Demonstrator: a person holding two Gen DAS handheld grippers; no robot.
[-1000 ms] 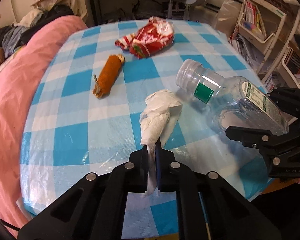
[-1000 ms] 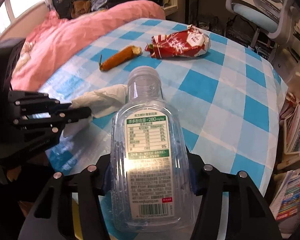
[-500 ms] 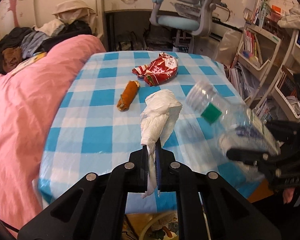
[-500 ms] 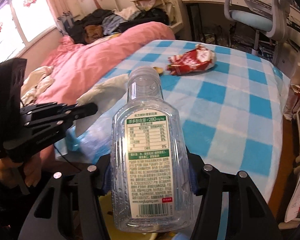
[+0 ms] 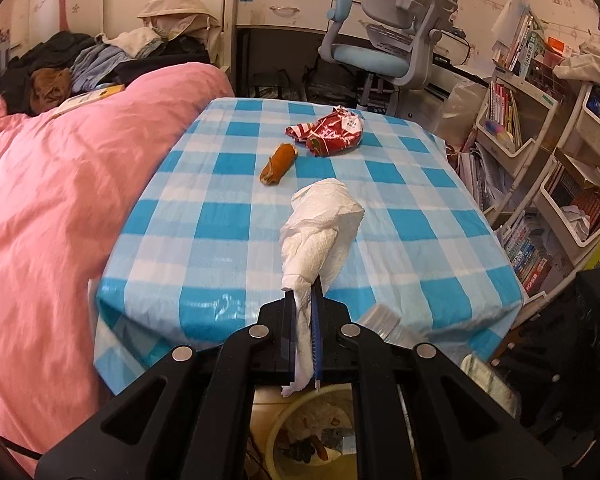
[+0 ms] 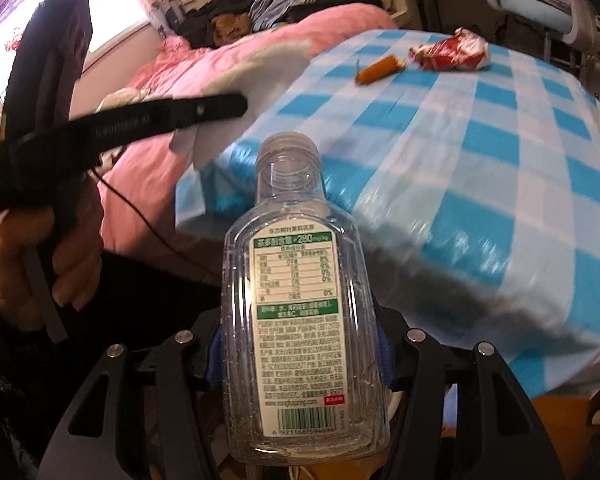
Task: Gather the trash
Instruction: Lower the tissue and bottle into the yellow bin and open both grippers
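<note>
White tissue (image 5: 320, 232) stands up out of the left gripper (image 5: 303, 320), whose jaws are clamped tight on its lower end, with a tail of paper hanging below them. Seen from the left wrist, the gripper is off the near edge of the bench (image 5: 228, 240), which wears a blue-and-white checked cloth. Farther back on that cloth lie a brown food scrap (image 5: 278, 163) and, just beside it, a crumpled red snack wrapper (image 5: 328, 134). Below the gripper sits a pale bin (image 5: 312, 436) with rubbish already in it. A pink duvet (image 5: 52, 200) covers the bed to the left, and a blue desk chair (image 5: 384, 48) stands beyond the bench. From the right wrist, the right gripper (image 6: 300, 360) has its jaws closed on the sides of a clear plastic bottle (image 6: 300, 300), capless, neck pointing away, label facing up. The bottle is held off the bench's near corner. To the left, a hand (image 6: 40, 264) grips the other tool, the tissue blurred at its tip.
</note>
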